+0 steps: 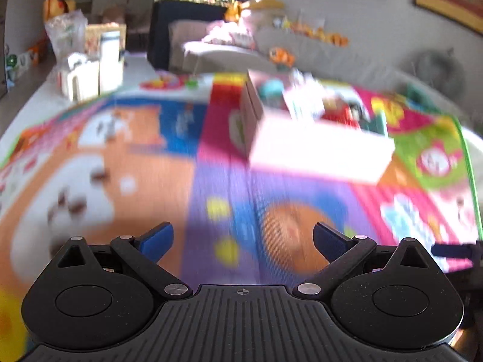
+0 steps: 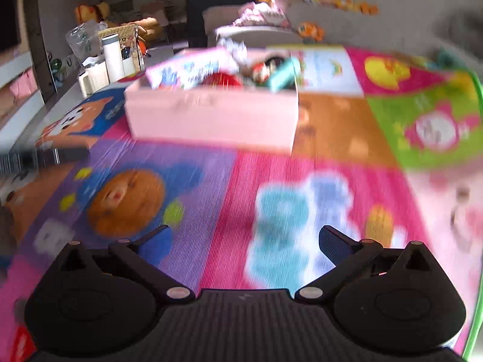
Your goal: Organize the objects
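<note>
Closest to me, my left gripper (image 1: 243, 242) has its blue-padded fingers (image 1: 160, 241) spread as wide as they go, with nothing between them but the blurred play mat (image 1: 151, 163) below; they touch nothing. My right gripper (image 2: 244, 246) reads the same: both fingers (image 2: 335, 246) stand fully apart and empty, hanging above the pink and purple panels of the mat with only a blue cartoon print under the gap. Each view catches a dark sliver of the other tool at its edge. Both pictures are smeared, so fine detail on the mat is lost to me. Further out, the pink box (image 2: 211, 117) sits on the mat, well apart from both pairs of fingers, ahead and slightly right of my left tool and ahead and slightly left of my right one. It is packed with toys (image 2: 271, 72): I make out something teal, something red and a printed packet, though I cannot name them. Past the box, off the mat's far left corner, stand white containers (image 2: 105, 63) and a crinkled plastic bag (image 2: 81, 37). Farthest away a light sofa (image 1: 302, 48) runs along the wall, with orange toys lying on it
</note>
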Demonstrator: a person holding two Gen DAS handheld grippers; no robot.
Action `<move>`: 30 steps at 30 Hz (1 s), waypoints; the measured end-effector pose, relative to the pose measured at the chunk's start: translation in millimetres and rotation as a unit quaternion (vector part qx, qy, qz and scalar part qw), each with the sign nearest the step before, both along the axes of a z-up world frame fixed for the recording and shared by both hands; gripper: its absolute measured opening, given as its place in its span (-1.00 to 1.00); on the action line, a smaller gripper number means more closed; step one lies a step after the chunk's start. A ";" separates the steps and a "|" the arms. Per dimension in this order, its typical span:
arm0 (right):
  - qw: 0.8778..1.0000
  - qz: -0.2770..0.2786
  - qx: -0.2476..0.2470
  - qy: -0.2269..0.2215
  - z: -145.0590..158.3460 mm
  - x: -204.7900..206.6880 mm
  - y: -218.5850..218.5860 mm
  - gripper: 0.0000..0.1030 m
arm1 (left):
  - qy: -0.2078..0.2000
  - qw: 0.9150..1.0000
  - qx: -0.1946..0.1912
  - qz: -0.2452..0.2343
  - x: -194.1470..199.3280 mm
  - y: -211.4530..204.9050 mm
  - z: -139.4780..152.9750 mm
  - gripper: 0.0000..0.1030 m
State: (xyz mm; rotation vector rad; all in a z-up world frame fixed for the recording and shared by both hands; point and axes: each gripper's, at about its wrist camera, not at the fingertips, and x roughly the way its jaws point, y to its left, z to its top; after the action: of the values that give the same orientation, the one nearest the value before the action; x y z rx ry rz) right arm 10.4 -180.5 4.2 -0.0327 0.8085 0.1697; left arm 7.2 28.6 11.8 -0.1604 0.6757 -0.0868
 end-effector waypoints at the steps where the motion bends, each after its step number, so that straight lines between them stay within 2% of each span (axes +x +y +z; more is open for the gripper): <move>1: 1.000 -0.007 -0.003 0.003 -4.6 -4.9 -0.8 1.00 | 0.001 1.000 0.008 0.001 -5.0 -4.3 -4.0 0.97; 3: 1.000 -0.018 -0.014 -0.017 -6.7 -14.4 -0.6 1.00 | -0.009 0.999 0.044 0.005 -9.8 -14.4 -8.2 0.97; 7: 0.999 -0.031 -0.009 -0.017 -6.5 -12.8 -6.7 1.00 | 0.004 0.994 0.106 0.007 -3.3 -31.4 -13.1 0.99; 14: 0.996 -0.064 -0.011 -0.056 -12.8 5.6 -8.8 1.00 | 0.007 0.995 0.101 0.026 -0.6 -32.7 -14.7 1.00; 30: 0.997 -0.045 -0.013 -0.058 -12.6 11.0 -6.6 1.00 | 0.009 0.994 0.102 0.042 8.4 -38.4 -14.8 1.00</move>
State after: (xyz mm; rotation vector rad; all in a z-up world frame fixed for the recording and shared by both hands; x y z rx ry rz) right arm 21.4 -187.2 -8.4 -0.0305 0.6943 0.0703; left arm 15.6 -9.8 -3.0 0.0072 0.6908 0.0652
